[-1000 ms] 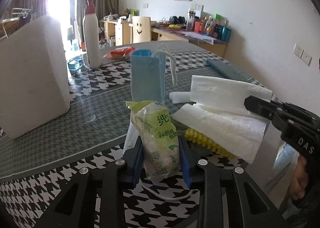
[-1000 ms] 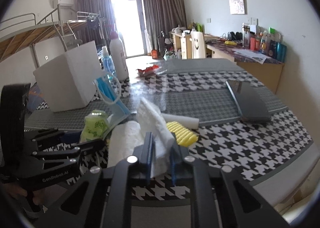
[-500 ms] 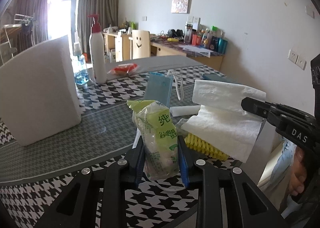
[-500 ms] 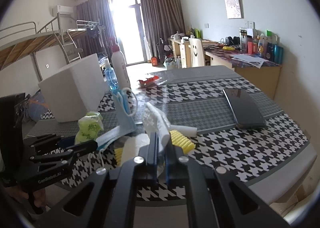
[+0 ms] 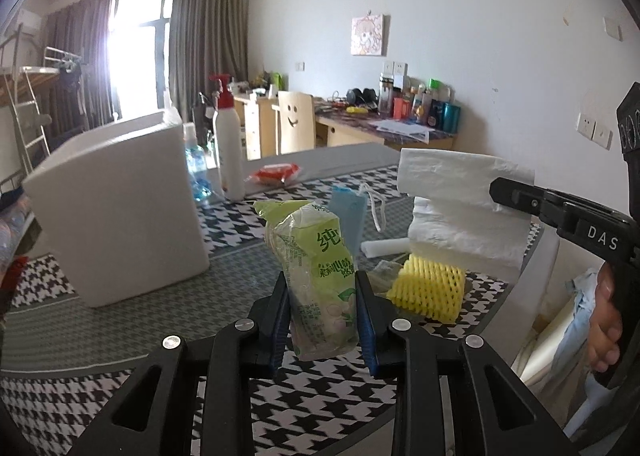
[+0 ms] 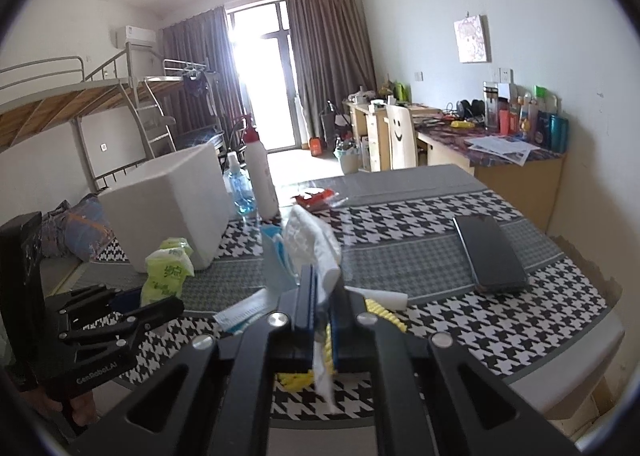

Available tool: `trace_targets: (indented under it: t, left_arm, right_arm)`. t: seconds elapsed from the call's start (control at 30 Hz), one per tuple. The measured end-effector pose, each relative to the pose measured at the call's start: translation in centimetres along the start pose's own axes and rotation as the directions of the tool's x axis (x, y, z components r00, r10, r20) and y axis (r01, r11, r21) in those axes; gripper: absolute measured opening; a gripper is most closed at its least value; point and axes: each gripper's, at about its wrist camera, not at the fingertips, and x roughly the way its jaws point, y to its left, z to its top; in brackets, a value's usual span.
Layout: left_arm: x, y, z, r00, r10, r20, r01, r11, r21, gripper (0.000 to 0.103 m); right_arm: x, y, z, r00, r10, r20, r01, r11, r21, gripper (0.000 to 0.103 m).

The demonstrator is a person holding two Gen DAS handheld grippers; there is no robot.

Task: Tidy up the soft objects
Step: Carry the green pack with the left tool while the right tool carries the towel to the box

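Left tongs [image 5: 322,320] pinch a green tissue packet [image 5: 318,280], held upright above the worktop's [image 5: 80,320] near edge. Right tongs [image 6: 322,296] clamp a white paper towel [image 6: 316,244] (folded, raised clear). Yellow foam net [image 5: 430,290] lies beneath it.

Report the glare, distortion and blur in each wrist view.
Left wrist view: window blown out white, room lines bowed by the fisheye, green packet in the left gripper sharp. Right wrist view: balcony door overexposed, corners vignetted black, paper towel in the right gripper slightly soft.
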Motion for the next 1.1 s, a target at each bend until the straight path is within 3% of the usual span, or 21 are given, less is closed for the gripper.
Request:
trace_targets:
  t: [0.4,1.1]
  left_arm:
    - [-2.8,0.7,0.9,0.998,0.046,0.046,-0.047,0.999,0.004,0.031]
    - [-3.5,3.0,4.7,0.992,0.063,0.109,-0.064,0.998,0.003,0.031]
  right_arm:
    - [-0.5,1.6,0.6,1.000,0.026,0.012,-0.026,0.999,-0.023,0.008]
    - [0.6,3.5,3.3,0.994,0.093,0.061,-0.091,0.995,-0.029,0.008]
